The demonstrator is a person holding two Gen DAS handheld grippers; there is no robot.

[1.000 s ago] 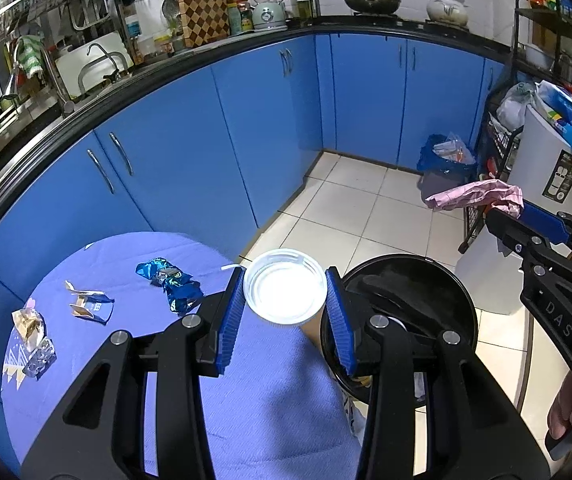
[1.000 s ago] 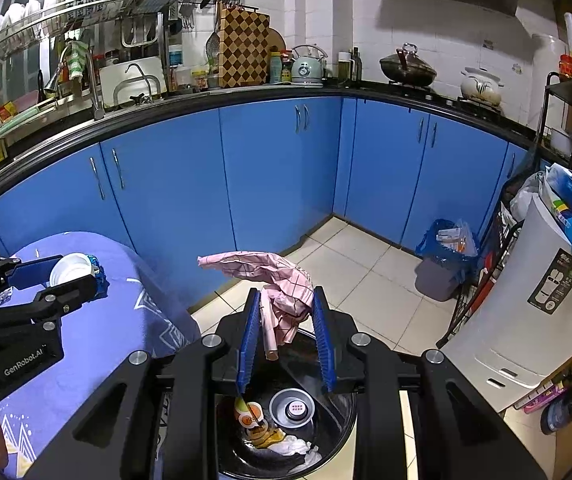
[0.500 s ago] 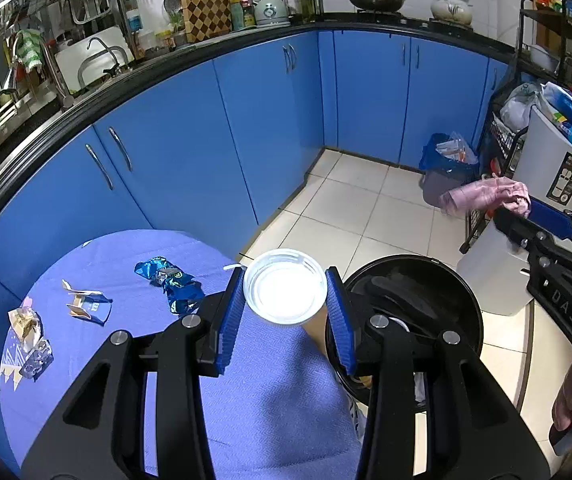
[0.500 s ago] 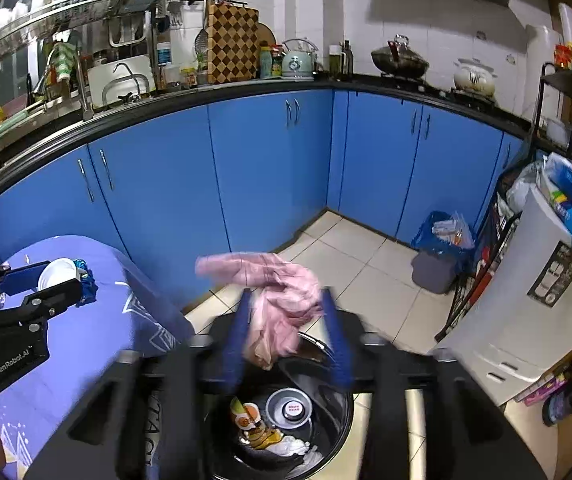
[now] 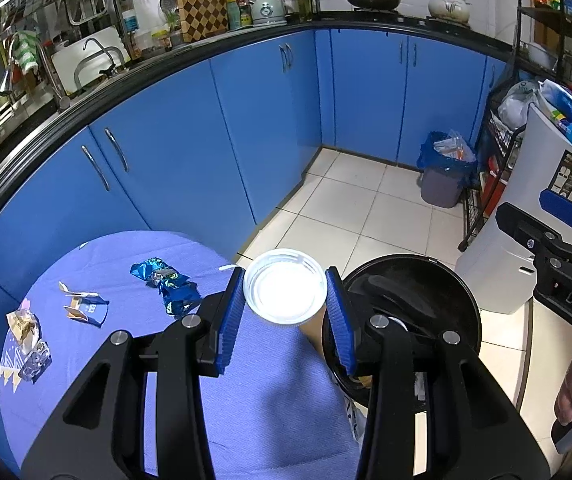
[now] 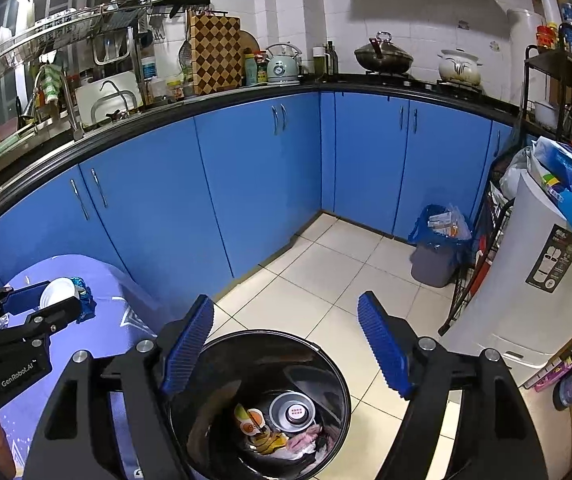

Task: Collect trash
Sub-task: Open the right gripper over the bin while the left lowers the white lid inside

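Holding a white paper cup [image 5: 284,286] between its blue pads, the left gripper [image 5: 286,312] stays clenched on it above the edge of the table with the purple cloth [image 5: 126,256]. The cup is upright and its open mouth faces the camera. On the cloth lie a crumpled blue wrapper [image 5: 166,282] and some smaller wrappers [image 5: 82,306] further left, apart from each other. The right gripper [image 6: 286,340] hangs over the black trash bin [image 6: 325,360], just beside the table; its jaws are opening and nothing is between them. Inside the bin are a pink crumpled piece [image 6: 305,438], a round lid [image 6: 291,410] and other scraps.
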